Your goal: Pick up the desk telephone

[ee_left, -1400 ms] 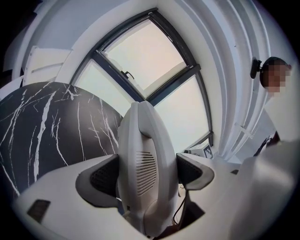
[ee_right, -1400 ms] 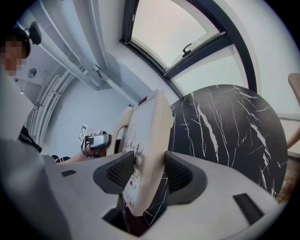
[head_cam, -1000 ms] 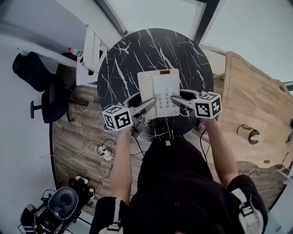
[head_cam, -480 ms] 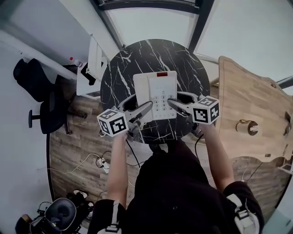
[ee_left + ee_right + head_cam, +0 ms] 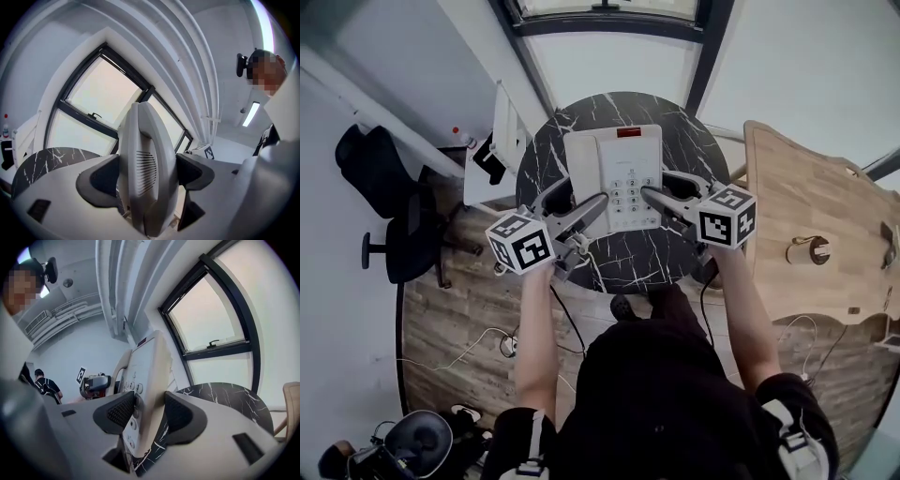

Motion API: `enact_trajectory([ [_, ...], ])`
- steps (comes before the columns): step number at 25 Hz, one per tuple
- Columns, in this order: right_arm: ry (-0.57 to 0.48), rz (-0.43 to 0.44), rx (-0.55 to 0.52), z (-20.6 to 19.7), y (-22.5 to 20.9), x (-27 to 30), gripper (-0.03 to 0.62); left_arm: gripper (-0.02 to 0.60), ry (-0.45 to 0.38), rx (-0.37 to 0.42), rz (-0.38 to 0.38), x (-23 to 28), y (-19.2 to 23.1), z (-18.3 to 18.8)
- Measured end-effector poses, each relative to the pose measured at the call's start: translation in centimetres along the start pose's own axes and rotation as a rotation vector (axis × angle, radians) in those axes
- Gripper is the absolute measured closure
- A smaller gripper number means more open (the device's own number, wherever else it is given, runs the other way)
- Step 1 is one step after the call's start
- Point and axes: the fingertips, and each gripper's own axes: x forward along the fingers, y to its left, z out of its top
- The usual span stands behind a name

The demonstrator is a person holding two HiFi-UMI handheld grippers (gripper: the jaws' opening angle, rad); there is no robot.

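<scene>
The white desk telephone (image 5: 614,173), keypad up with a red strip at its far end, hangs above the round black marble table (image 5: 675,141). My left gripper (image 5: 578,204) is shut on its left side, where the handset lies. My right gripper (image 5: 668,192) is shut on its right edge. In the left gripper view the handset's edge (image 5: 147,168) fills the gap of the left gripper (image 5: 147,176), both dark pads (image 5: 105,178) against it. In the right gripper view the keypad side of the telephone (image 5: 147,380) stands on edge in the right gripper (image 5: 145,413), clamped by its pads (image 5: 180,416).
A black office chair (image 5: 389,202) stands at the left, a white rack (image 5: 502,117) beside the table. A wooden surface (image 5: 806,187) lies to the right with a tape roll (image 5: 811,250). Cables (image 5: 502,337) trail over the wood floor. Large windows lie beyond the table.
Both grippers have risen together with the telephone clamped between them. The phone now looks larger and sits farther up in the head view, and both grippers have rolled a little.
</scene>
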Motion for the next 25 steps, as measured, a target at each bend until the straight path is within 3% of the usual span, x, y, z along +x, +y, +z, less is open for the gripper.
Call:
enact_trajectory([
  [17, -0.108, -0.008, -0.167, 7.1, 5.1, 0.2, 0.375, 0.19, -0.064, 0.143, -0.036, -3.3, -2.4, 7.3],
  [25, -0.137, -0.004, -0.183, 8.7, 5.8, 0.1, 0.373, 0.19, -0.098, 0.165, -0.047, -3.6, -3.0, 9.1],
])
